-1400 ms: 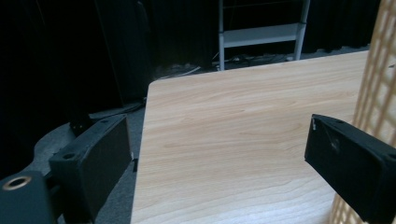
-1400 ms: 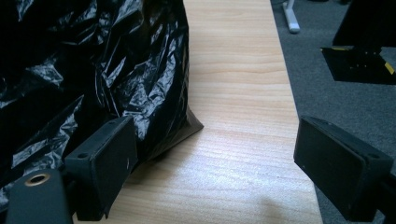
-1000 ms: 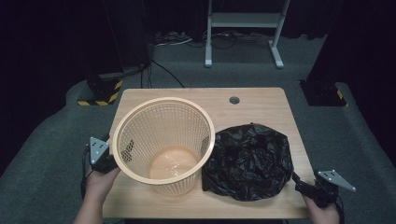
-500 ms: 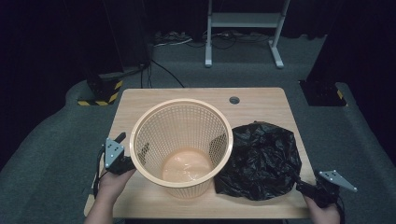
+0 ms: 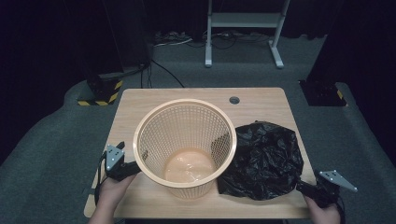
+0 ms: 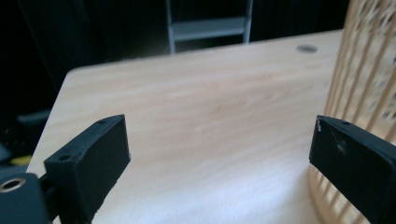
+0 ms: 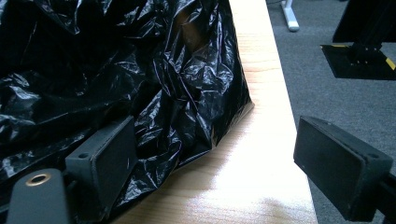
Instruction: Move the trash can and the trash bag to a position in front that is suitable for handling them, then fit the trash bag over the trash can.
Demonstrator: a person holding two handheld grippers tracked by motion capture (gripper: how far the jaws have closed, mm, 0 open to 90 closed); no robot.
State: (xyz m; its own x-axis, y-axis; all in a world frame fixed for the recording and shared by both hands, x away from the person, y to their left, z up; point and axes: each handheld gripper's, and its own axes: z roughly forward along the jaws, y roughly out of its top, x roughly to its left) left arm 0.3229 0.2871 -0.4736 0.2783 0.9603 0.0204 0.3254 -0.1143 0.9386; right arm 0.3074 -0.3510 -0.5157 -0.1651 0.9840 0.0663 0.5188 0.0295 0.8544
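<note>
An orange lattice basket [image 5: 184,140] stands upright on the wooden table [image 5: 154,100], mouth up. A crumpled black plastic bag [image 5: 264,158] lies against its right side. My left gripper [image 5: 132,169] is at the basket's left, low by the front edge. In the left gripper view it [image 6: 219,137] is open over bare wood, its right jaw beside the basket's wall [image 6: 369,70]. My right gripper [image 5: 302,185] is at the bag's front right corner. In the right gripper view it [image 7: 219,140] is open, left jaw against the bag [image 7: 116,60], right jaw past the table's edge.
A round cable hole [image 5: 234,100] sits near the table's far edge. Grey carpet surrounds the table. A white stand's feet [image 5: 243,21] are behind it, a yellow-black striped base [image 5: 100,95] at the far left, a dark base [image 5: 322,91] at the far right.
The basket has slid right, up against the bag, which is pushed a little right. My left gripper moved right and nearer the front edge with it. The right gripper stayed put.
</note>
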